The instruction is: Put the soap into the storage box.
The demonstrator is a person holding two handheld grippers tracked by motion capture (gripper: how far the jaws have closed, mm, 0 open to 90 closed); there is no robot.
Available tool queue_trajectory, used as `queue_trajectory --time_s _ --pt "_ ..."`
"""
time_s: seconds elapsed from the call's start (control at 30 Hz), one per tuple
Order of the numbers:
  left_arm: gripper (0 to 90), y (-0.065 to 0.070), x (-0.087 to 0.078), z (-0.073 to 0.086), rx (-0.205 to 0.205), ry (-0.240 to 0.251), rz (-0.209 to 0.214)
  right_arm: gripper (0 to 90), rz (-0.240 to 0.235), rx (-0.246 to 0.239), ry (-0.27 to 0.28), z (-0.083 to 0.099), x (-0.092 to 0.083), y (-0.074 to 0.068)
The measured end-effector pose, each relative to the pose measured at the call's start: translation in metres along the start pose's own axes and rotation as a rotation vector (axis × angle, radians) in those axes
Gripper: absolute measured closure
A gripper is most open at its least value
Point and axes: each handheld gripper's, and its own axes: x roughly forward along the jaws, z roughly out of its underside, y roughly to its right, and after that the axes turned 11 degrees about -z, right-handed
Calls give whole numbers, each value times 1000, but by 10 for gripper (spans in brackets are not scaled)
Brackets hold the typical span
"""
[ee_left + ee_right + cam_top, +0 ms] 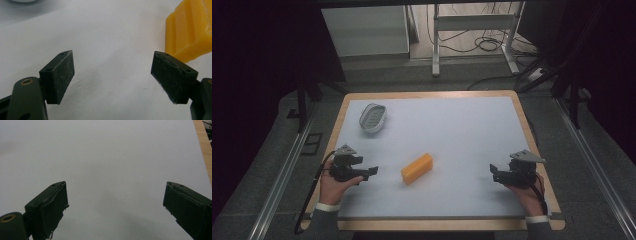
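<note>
An orange block (417, 168) lies near the middle of the white table top (452, 130). My left gripper (371, 171) rests low at the front left, pointing right toward the block, a short gap away. Its jaws stand wide with bare table between them in the left gripper view (112, 75); the orange block (190, 30) shows beyond the right jaw. My right gripper (493, 171) sits at the front right, open, with only white surface between its jaws (115, 205). A grey oval dish (372, 118) stands at the back left.
The table has a wooden rim (532, 130) around the white sheet. Dark floor, rails and a metal frame with cables (482, 40) lie beyond the far edge. A strip of wooden rim (203, 145) shows in the right gripper view.
</note>
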Motion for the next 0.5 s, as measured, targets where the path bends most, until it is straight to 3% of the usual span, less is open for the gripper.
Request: queue_trajectory --time_s 0.2,0.33,0.5 --pt "210 1 -4 0 -1 8 -3 60 -11 -6 -4 1 2 3" --pt "212 12 -7 -4 37 15 18 60 -14 -5 -9 3 1 5" --pt "216 19 -9 -6 52 17 25 61 -15 -9 -2 2 -2 4"
